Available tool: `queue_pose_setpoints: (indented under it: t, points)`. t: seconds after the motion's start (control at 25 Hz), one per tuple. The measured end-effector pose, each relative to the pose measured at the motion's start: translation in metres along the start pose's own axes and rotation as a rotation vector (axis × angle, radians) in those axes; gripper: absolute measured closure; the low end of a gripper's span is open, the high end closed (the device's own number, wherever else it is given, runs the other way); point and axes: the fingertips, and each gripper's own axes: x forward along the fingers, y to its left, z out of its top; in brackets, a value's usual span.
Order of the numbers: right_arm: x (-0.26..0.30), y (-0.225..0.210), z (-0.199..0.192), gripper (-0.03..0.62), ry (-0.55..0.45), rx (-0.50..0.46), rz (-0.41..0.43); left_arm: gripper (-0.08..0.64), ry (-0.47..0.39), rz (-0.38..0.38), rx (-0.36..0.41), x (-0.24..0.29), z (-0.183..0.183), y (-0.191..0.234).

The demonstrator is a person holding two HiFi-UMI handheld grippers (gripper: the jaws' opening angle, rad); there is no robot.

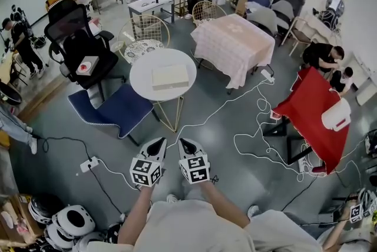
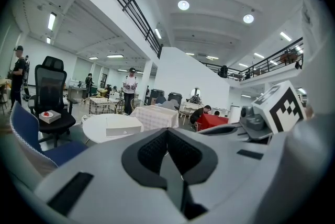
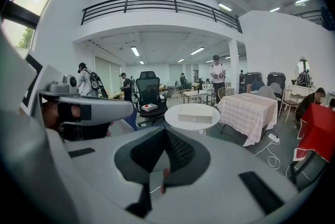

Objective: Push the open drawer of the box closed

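Both grippers are held low in front of me, side by side and near each other, well short of the table. My left gripper (image 1: 157, 146) has its grey jaws pressed together, the dark ribbed pads meeting with nothing between them. My right gripper (image 3: 165, 150) is the same: jaws fully closed and empty.

Ahead stands the round white table on thin gold legs (image 1: 141, 81). The flat cream rectangular box (image 1: 170, 76) lies near the middle of its top, alone there. From the right gripper view I see one long face of the box with a small mark at its centre, but I cannot tell from any view how far its drawer stands out.

A blue padded chair (image 1: 119, 109) is tucked just beside the table on the left. Behind that chair is a black mesh office chair (image 1: 75, 39) with a small white and red box (image 1: 87, 66) on its seat. To the right of the round table is a table draped in a pale checked cloth (image 1: 234, 45), and further right a table under a red cloth (image 1: 311, 118). White cables (image 1: 247, 142) trail across the grey floor (image 1: 230, 177) between them.
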Motion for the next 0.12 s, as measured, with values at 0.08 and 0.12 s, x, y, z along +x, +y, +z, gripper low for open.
queue_pose_setpoints:
  t: [0.08, 0.12]
  points:
    - [-0.0017, 0.0025, -0.0022, 0.577, 0.002, 0.001, -0.003, 0.548, 0.002, 0.000, -0.003, -0.0036, -0.0031, -0.0001]
    - [-0.0025, 0.0039, -0.0032, 0.577, 0.003, 0.002, -0.004, 0.548, 0.004, 0.000, -0.004, -0.0055, -0.0047, -0.0002]
